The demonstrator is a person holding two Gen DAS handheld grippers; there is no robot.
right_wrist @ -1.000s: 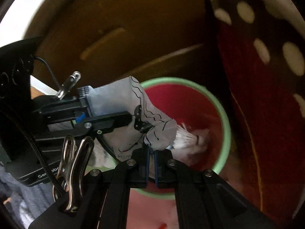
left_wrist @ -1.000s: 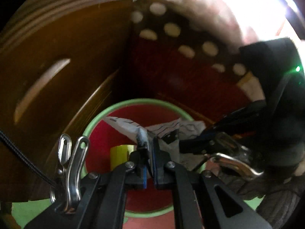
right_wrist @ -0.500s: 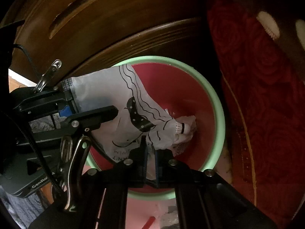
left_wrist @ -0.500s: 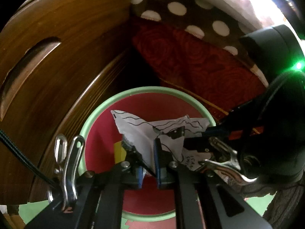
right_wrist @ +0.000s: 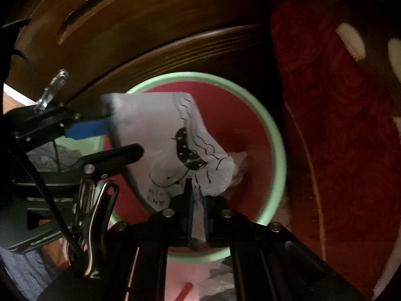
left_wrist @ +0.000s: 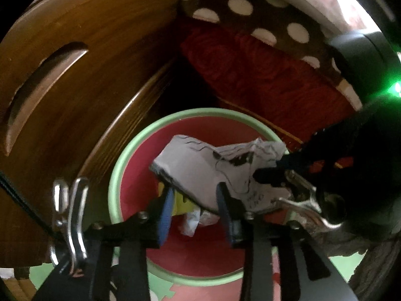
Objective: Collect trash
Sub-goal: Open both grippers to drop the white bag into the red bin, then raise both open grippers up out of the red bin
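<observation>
A white sheet of paper [left_wrist: 200,165] with black drawings hangs over a red bin with a pale green rim [left_wrist: 117,175]. My left gripper [left_wrist: 194,208] is opening: its blue pads stand well apart on either side of the paper's left edge and do not press it. In the right wrist view the paper [right_wrist: 155,135] droops over the bin's rim [right_wrist: 278,135]. My right gripper [right_wrist: 198,200] still pinches the paper's lower corner, and its jaws are starting to open. Inside the bin lie a yellow scrap [left_wrist: 180,203] and crumpled white tissue [right_wrist: 238,165].
Dark wooden furniture [left_wrist: 62,100] with a slot handle curves close behind the bin on the left. Red rose-patterned fabric [left_wrist: 263,80] and a brown polka-dot cloth [left_wrist: 250,7] hang on the right. A green and pink floor mat [left_wrist: 163,288] lies under the bin.
Both grippers have sunk towards the bin with the paper between them. The left jaws, earlier clamped on the paper's edge, have spread apart. The right jaws' gap has widened slightly.
</observation>
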